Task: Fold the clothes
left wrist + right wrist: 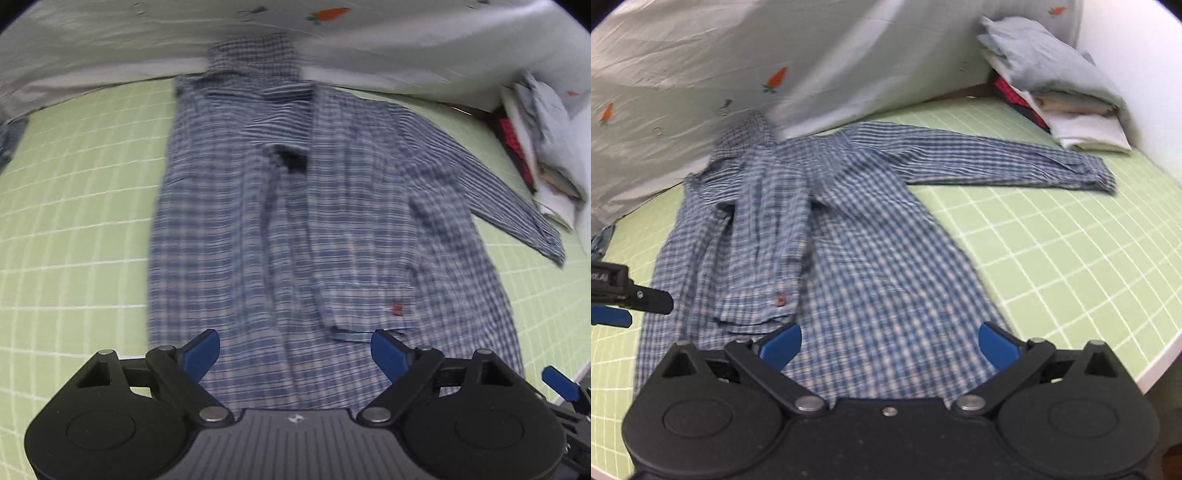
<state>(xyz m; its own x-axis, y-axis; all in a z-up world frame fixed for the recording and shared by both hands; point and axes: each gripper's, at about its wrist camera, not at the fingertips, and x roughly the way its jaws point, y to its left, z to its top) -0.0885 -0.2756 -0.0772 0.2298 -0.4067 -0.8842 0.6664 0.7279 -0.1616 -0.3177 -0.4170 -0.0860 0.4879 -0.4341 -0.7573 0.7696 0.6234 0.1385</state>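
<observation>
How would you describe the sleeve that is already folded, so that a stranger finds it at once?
On the green grid mat lies a blue checked shirt. One sleeve is folded down over its body, its cuff showing a red button. The other sleeve stretches sideways across the mat toward the folded laundry pile.

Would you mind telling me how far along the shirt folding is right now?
Done: one sleeve of the plaid shirt lies folded down over the body. In hand: nothing; the left hand-held gripper and right hand-held gripper are both open above the hem. Left: the other sleeve lies spread on the green mat, and the body is unfolded.
</observation>
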